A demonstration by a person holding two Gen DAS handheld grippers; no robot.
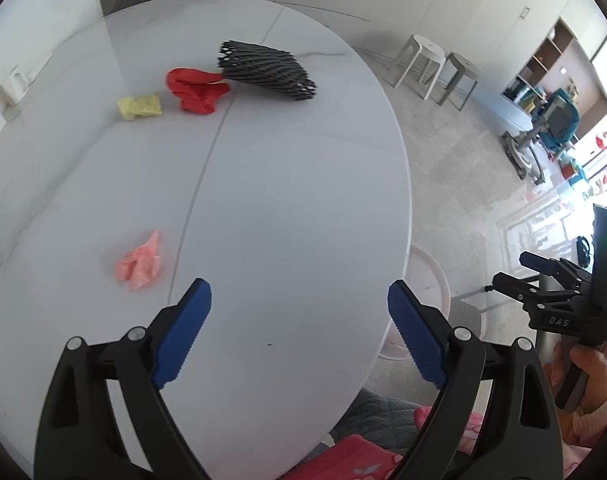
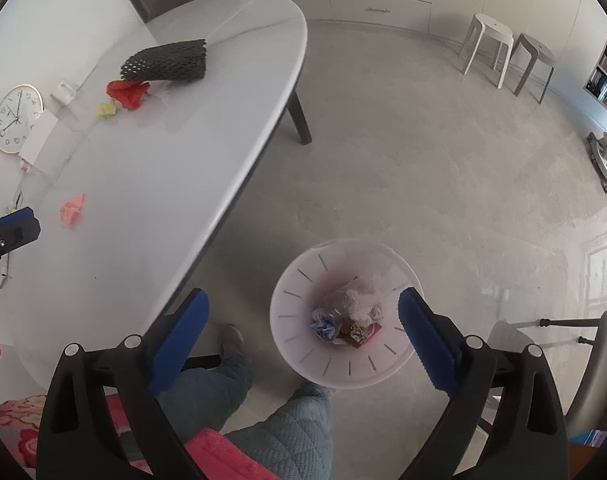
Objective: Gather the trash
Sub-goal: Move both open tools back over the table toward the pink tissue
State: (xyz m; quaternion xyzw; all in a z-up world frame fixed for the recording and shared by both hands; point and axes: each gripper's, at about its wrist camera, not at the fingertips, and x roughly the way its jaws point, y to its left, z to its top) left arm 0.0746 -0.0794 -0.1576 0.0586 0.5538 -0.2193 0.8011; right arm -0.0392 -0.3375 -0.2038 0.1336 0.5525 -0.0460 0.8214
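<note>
On the white oval table (image 1: pixel 283 200) lie a pink crumpled wad (image 1: pixel 140 262), a yellow wad (image 1: pixel 140 107), a red crumpled piece (image 1: pixel 197 89) and a black foam net sleeve (image 1: pixel 265 69). My left gripper (image 1: pixel 299 320) is open and empty above the table's near part, right of the pink wad. My right gripper (image 2: pixel 303 332) is open and empty above the white trash bin (image 2: pixel 303 360) on the floor, which holds several crumpled pieces (image 2: pixel 345 316). The right gripper also shows in the left wrist view (image 1: pixel 543 280). The table trash also shows in the right wrist view: pink wad (image 2: pixel 72 210), red piece (image 2: pixel 128 93), net sleeve (image 2: pixel 165 65).
A wall clock (image 2: pixel 17 118) and a white card (image 2: pixel 39 142) are reflected or lean at the table's far left. Two stools (image 2: pixel 507 50) stand by the cabinets. A grey chair (image 2: pixel 595 360) is at the right. The person's legs (image 2: pixel 263 412) are below the bin.
</note>
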